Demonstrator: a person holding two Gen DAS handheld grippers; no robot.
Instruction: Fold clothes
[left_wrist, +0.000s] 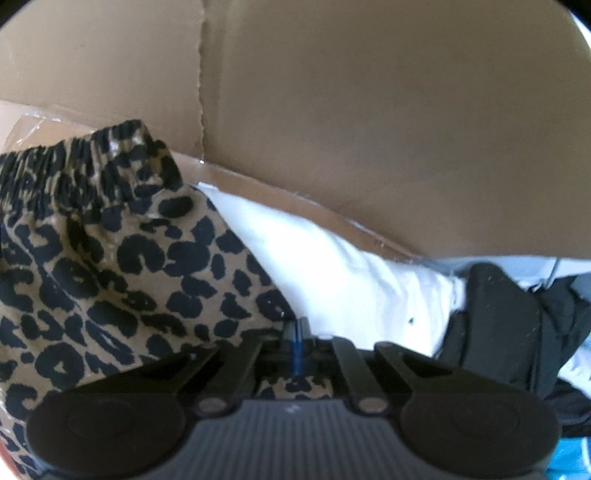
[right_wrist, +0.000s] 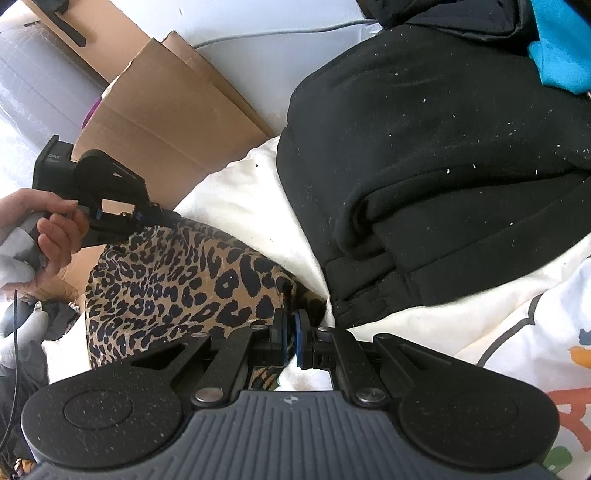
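Through my left wrist camera, my left gripper (left_wrist: 297, 328) has its blue-padded jaws pressed together on the edge of a tan leopard-print garment with black spots and a gathered elastic waistband (left_wrist: 110, 243); the fabric fills the left half of the view and a scrap of it shows beneath the fingers. Just right of the print lies a plain white cloth (left_wrist: 332, 266), and further right a heap of black fabric (left_wrist: 517, 317) with a sliver of bright blue cloth (left_wrist: 569, 458) at the lower right edge. Behind all this rises a brown cardboard box wall (left_wrist: 369, 110), blurred, with a vertical seam. Through my right wrist camera, my right gripper (right_wrist: 290, 336) is also closed, pinching another edge of the same leopard-print garment (right_wrist: 177, 288), which stretches away to the left. There a person's hand (right_wrist: 51, 229) grips the handle of the left gripper (right_wrist: 146, 216), whose tip meets the far edge of the print. A black sweatshirt speckled with lint (right_wrist: 424, 166) bulks close on the right, lying over the white cloth (right_wrist: 240, 199). A white garment with a coloured print (right_wrist: 546, 343) sits lower right, and folded brown cardboard (right_wrist: 166, 122) leans behind.
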